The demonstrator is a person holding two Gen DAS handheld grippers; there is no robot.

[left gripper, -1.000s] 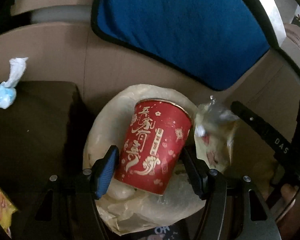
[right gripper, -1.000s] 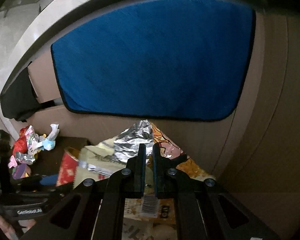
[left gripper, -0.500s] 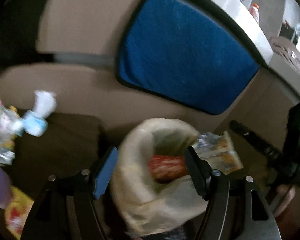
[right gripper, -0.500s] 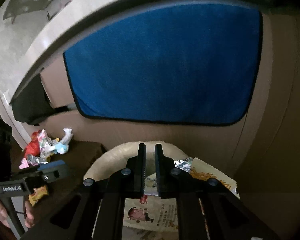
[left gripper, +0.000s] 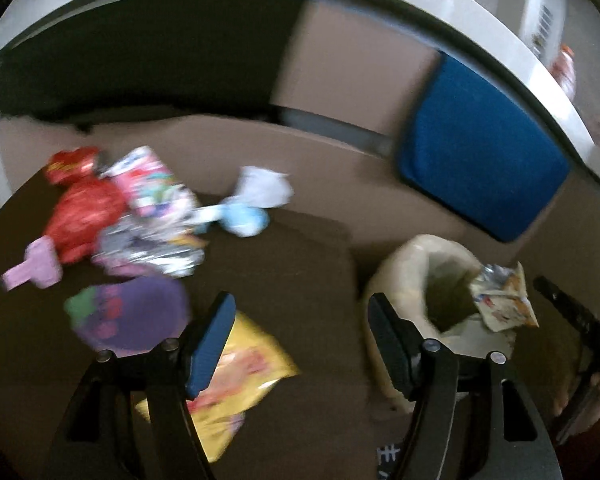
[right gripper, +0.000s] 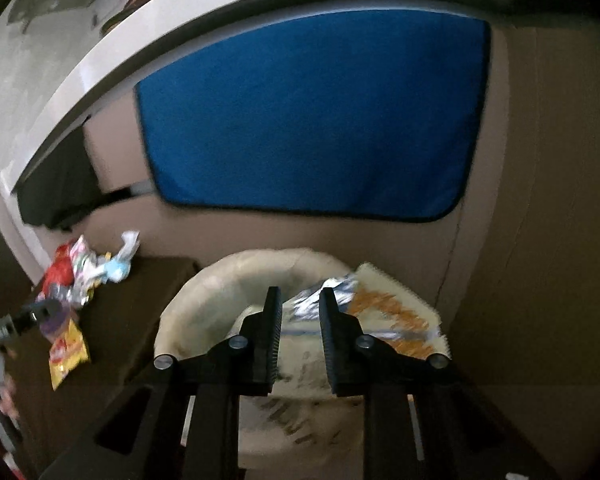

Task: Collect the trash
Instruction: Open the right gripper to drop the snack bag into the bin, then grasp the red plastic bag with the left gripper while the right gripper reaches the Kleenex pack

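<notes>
Trash on the dark table (left gripper: 292,264): a crumpled red foil wrapper (left gripper: 82,210), a pink-and-white printed packet (left gripper: 152,184), a silvery foil wrapper (left gripper: 152,254), a pale blue-and-white twisted wrapper (left gripper: 248,204), a purple pouch (left gripper: 136,314) and a yellow snack bag (left gripper: 236,376) (all motion-blurred, so I cannot read the print). The cream trash bag (left gripper: 400,276) stands open beside the table's right edge, with a foil-lined snack packet (left gripper: 500,300) lying across its far rim.

My left gripper (left gripper: 300,332) hovers above the table with its jaws spread wide and nothing between them; the yellow snack bag lies just under the blue-padded left finger, the bag's mouth sits just beyond the right finger, and the wrapper pile lies ahead to the left.

My right gripper (right gripper: 298,328) is over the trash bag (right gripper: 204,300), jaws parted by a moderate gap and gripping nothing; the foil-lined packet (right gripper: 380,308) shows beyond and between the fingers. A blue cloth (right gripper: 312,120) hangs on the beige wall behind.
</notes>
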